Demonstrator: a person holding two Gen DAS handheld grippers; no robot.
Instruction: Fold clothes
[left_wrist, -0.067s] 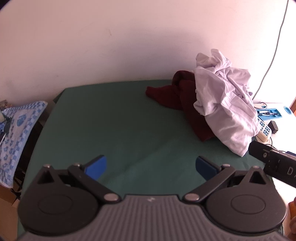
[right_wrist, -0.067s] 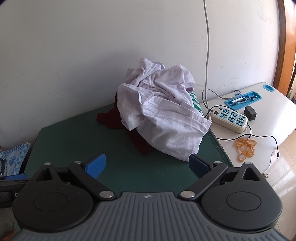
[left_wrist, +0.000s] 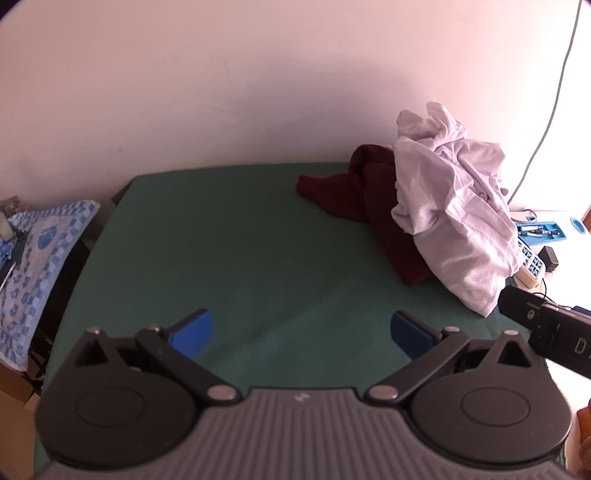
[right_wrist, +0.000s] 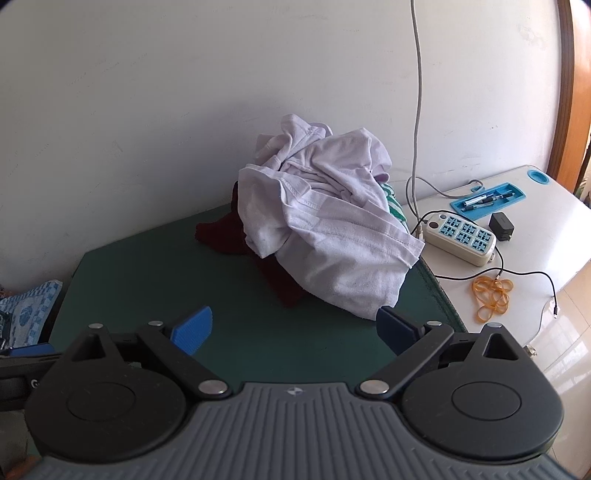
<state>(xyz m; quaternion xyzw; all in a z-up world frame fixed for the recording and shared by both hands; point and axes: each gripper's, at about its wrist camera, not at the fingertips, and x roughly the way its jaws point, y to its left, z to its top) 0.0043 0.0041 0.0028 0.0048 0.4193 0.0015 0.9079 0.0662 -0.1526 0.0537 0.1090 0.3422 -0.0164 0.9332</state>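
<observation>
A crumpled pale lilac garment (left_wrist: 458, 218) (right_wrist: 332, 236) lies heaped on a dark red garment (left_wrist: 369, 199) (right_wrist: 229, 236) at the far right of a green table (left_wrist: 240, 251) (right_wrist: 155, 280). A bit of green-and-white striped cloth (right_wrist: 392, 201) peeks out behind the heap. My left gripper (left_wrist: 301, 330) is open above the table's near middle, well short of the clothes, with nothing between its blue pads. My right gripper (right_wrist: 293, 328) is open too, its right finger just in front of the lilac garment's near hem. The right gripper's body (left_wrist: 546, 328) shows at the left view's right edge.
A white side table (right_wrist: 535, 229) at the right carries a power strip (right_wrist: 460, 236), a black charger (right_wrist: 501, 226), a blue pen tray (right_wrist: 487, 199), rubber bands (right_wrist: 493, 293) and cables. A blue patterned cloth (left_wrist: 33, 266) lies left of the table. A wall rises right behind.
</observation>
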